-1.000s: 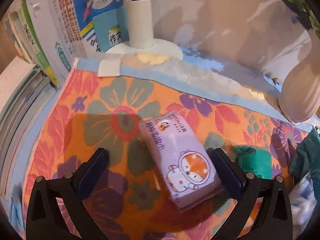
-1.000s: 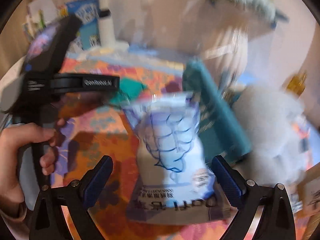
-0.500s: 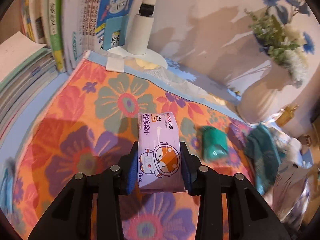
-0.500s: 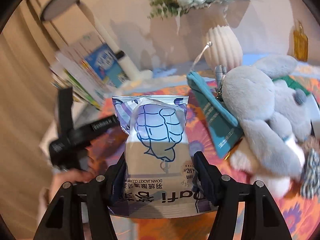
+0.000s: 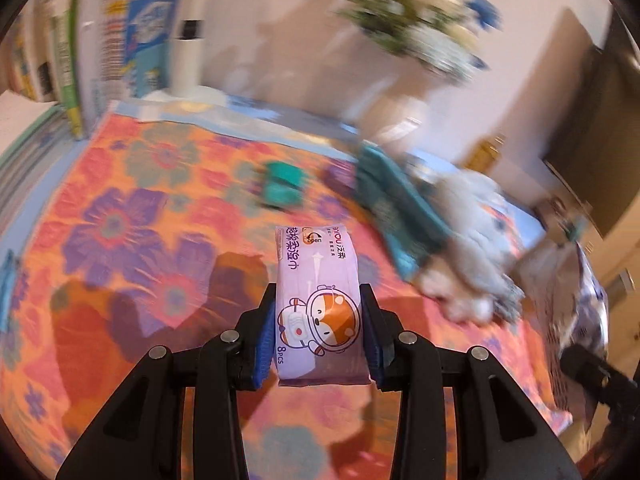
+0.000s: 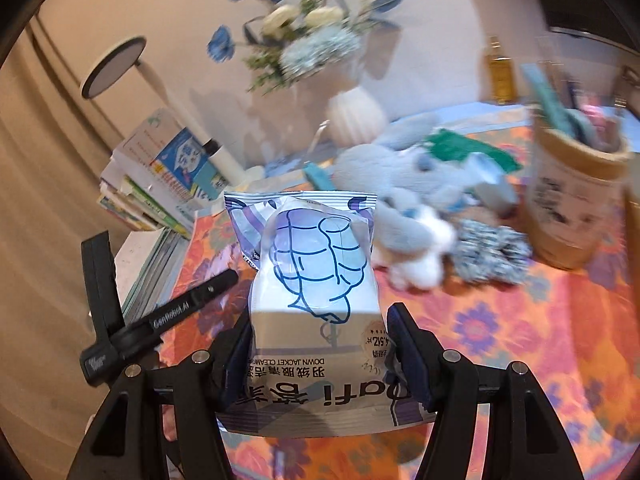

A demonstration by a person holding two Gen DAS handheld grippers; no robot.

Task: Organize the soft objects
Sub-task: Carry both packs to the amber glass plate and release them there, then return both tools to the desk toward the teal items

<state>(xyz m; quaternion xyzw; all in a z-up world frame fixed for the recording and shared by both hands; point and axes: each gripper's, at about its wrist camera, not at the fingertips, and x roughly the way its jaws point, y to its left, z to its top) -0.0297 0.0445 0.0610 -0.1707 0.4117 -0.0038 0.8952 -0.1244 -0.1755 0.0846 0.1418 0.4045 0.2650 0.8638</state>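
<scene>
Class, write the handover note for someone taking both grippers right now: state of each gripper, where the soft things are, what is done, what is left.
Left gripper: shut on the purple tissue pack, lifted above the floral cloth.
Right gripper: shut on the white wipes pouch, also held off the cloth.
On the cloth: grey plush rabbit, teal pouch, small green item, knitted blue-white piece. A paper tub stands at the right, already holding things.
Done: both packs picked up.
Left: set both down wherever they belong; then the rest, probably.
</scene>
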